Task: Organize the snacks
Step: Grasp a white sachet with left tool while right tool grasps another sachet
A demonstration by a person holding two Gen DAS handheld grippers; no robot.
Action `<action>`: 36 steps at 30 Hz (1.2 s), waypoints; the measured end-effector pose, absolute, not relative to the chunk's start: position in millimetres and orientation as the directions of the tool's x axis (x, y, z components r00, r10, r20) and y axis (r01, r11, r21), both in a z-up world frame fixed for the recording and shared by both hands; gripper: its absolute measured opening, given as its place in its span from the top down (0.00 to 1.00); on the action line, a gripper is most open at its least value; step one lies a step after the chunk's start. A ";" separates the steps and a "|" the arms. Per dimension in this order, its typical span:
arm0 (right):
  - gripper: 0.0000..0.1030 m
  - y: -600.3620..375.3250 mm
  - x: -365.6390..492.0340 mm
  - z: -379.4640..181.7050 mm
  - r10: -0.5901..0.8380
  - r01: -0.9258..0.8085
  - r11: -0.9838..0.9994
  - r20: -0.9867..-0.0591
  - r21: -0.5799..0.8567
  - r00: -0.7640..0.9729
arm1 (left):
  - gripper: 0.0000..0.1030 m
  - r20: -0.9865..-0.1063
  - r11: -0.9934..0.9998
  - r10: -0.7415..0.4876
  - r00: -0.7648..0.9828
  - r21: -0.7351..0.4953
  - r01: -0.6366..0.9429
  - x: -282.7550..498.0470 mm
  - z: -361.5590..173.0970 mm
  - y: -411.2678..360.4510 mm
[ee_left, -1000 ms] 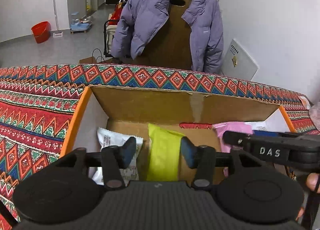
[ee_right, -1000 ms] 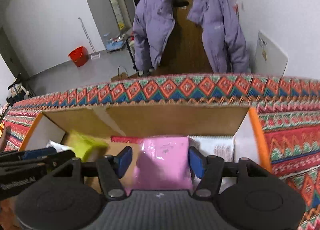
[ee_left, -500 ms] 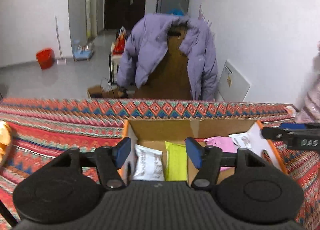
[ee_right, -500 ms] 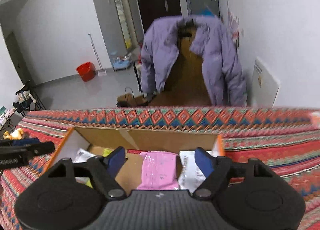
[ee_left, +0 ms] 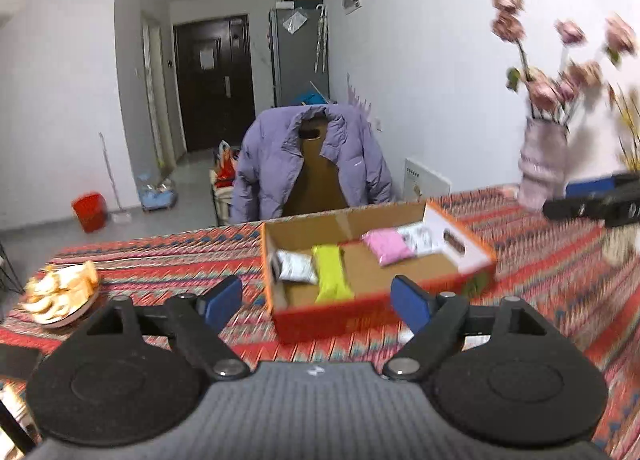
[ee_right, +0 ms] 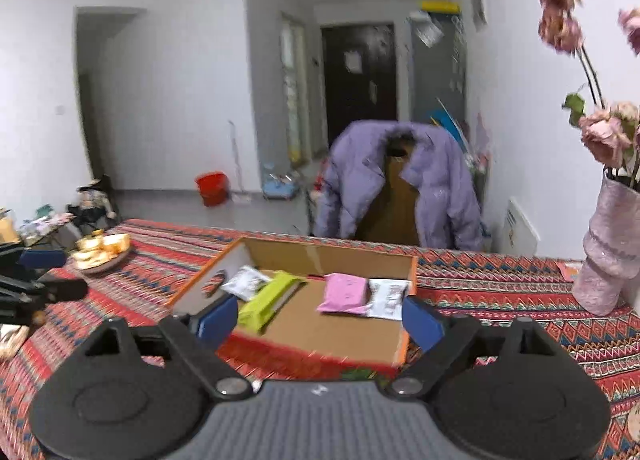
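An orange-edged cardboard box rests on the patterned tablecloth. Inside lie a white packet, a yellow-green packet, a pink packet and another white packet. My left gripper hangs short of the box's near wall, its jaws opening with nothing between them. My right gripper hovers over the box's near edge, jaws also opening and empty. Each gripper's tip shows at the edge of the other's view.
A plate of orange peel sits at the table's left. A pink vase of dried roses stands at the right by the wall. Beyond the table a purple jacket hangs on a chair.
Both grippers have pulled back and up out of the box, leaving the yellow-green and pink packets lying inside. Their jaws have spread wider.
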State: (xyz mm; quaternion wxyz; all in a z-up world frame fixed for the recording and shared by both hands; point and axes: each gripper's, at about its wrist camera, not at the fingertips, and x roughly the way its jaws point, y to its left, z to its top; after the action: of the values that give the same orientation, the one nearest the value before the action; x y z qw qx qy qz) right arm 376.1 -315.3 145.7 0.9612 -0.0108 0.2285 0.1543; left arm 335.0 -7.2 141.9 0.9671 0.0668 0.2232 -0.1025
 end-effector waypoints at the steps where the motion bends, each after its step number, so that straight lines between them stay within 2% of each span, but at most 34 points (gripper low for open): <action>1: 0.14 -315.1 360.7 140.7 0.299 -0.311 0.949 -0.438 0.046 0.848 | 0.19 -0.437 0.970 -0.165 0.884 0.090 0.226 321.2 136.5 -5.8; 4: 0.14 -310.9 312.7 125.0 0.303 -0.322 0.946 -0.410 0.024 0.860 | 0.14 -0.414 0.980 -0.157 0.897 0.050 0.195 276.9 120.2 2.1; 10: 0.13 -306.4 221.8 86.7 0.272 -0.292 0.957 -0.371 0.004 0.888 | 0.13 -0.406 0.999 -0.031 0.913 0.017 0.042 195.6 83.6 8.4; 15: 0.13 -310.4 177.7 54.4 0.272 -0.259 0.962 -0.418 0.089 0.867 | 0.13 -0.465 0.999 -0.035 0.884 0.020 0.050 165.3 63.8 8.3; 28: 0.13 -310.8 175.8 44.1 0.215 -0.219 0.975 -0.437 0.041 0.873 | 0.13 -0.500 0.996 -0.053 0.864 0.039 0.084 184.7 51.4 -9.0; 36: 0.13 -318.2 208.4 31.9 0.193 -0.186 0.981 -0.478 0.064 0.857 | 0.13 -0.529 0.982 -0.127 0.839 0.053 0.182 217.9 39.7 -34.3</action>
State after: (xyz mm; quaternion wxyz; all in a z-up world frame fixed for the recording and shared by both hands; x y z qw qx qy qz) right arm 208.4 -318.2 31.9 0.9635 0.0078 0.2489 0.0984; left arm 217.9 -34.3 39.7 0.9577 0.0504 0.2718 -0.0806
